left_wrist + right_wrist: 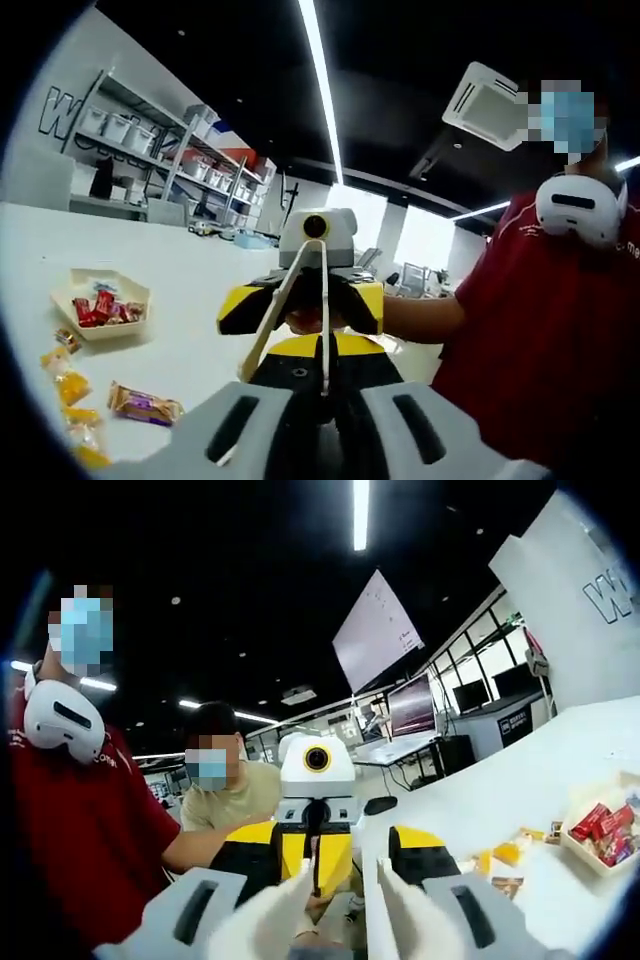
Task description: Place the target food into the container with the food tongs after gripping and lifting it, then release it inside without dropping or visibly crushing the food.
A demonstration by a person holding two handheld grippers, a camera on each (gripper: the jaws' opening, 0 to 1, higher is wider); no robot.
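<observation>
While tongs [295,305] span both tools, snacks (wrapped) [145,405] lie apart.

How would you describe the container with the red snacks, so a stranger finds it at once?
On the white table, look past the loose snack packets. The container is a shallow cream tray with angled sides, the only dish there, with red packets inside.

Cream tray [84,283] holding red packets [96,308]; beside tray, orange-yellow wrappers [72,388]; yellow-black striped gripper [300,305] showing.
</observation>
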